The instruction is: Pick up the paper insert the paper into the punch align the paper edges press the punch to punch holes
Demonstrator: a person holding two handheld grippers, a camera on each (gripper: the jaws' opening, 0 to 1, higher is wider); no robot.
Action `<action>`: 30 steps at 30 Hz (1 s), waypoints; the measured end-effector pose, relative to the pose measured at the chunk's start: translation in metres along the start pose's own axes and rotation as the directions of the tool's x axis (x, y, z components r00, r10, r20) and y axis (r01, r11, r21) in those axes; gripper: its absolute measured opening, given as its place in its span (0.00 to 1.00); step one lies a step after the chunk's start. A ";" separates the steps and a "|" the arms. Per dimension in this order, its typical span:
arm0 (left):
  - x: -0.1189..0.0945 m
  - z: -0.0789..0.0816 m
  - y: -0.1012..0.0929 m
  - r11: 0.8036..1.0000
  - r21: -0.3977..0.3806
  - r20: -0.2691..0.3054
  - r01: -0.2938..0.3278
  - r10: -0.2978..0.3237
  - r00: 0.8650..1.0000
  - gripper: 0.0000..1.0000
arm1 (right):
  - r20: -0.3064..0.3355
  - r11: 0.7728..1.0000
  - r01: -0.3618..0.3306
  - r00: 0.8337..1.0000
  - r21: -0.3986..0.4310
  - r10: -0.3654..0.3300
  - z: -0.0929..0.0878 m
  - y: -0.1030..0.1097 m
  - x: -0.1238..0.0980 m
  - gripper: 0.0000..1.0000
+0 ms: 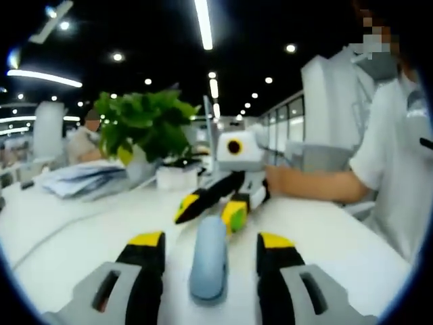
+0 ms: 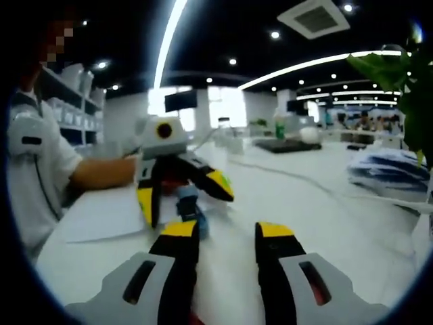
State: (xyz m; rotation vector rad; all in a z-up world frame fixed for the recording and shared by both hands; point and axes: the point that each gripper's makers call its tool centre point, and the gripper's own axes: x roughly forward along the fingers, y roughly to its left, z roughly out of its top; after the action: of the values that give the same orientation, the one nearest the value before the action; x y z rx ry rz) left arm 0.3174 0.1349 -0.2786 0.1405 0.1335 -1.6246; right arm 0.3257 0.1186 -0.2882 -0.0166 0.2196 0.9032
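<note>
Left gripper (image 1: 210, 254) sits low over the desk (image 1: 338, 230) with jaws parted, straddling the blue-grey punch (image 1: 208, 261) without touching it. Looks like you're lined up on the punch to steady or press it, but nothing is clenched yet.

Right gripper (image 2: 226, 237) is also released, jaws apart, nothing between them, hovering just above the desk and aimed at the punch (image 2: 188, 206) from the opposite end. The two grippers face each other with the punch between them, which makes sense for a two-sided job: one holds, one feeds.

Paper (image 2: 115, 217) lies flat on the desk just beside the punch, on the side nearer the seated person (image 2: 40, 169), whose forearm rests by its far edge. It isn't picked up and isn't in the slot, so I'd call this the very start of the task. My read: your right gripper is the closer one to the sheet, so take it by the near edge.

Farther back: a stack of papers (image 1: 84, 177) and a potted plant (image 1: 145, 125). Both are well clear of your work area.
</note>
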 end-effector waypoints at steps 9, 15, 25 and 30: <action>0.001 -0.004 0.001 1.000 0.017 -0.013 0.005 -0.005 1.000 0.48 | -0.048 1.000 0.026 0.998 -0.013 -0.026 -0.009 -0.001 0.002 0.37; 0.004 -0.007 0.004 1.000 0.015 -0.019 -0.008 0.009 1.000 0.38 | -0.062 1.000 0.016 0.998 -0.023 -0.018 -0.010 0.004 0.005 0.35; 0.006 -0.013 0.007 0.999 0.040 -0.046 -0.028 0.030 0.999 0.32 | -0.065 1.000 0.013 0.998 -0.011 -0.014 -0.011 0.008 0.005 0.35; 0.006 -0.014 0.005 0.999 0.046 -0.047 -0.027 0.029 0.998 0.28 | -0.057 1.000 0.012 0.998 -0.004 -0.012 -0.009 0.011 0.004 0.35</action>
State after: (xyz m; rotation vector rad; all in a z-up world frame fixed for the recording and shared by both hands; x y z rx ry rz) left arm 0.3223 0.1309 -0.2938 0.2144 0.1307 -1.5974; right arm 0.3182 0.1277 -0.2974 -0.0470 0.2711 0.8917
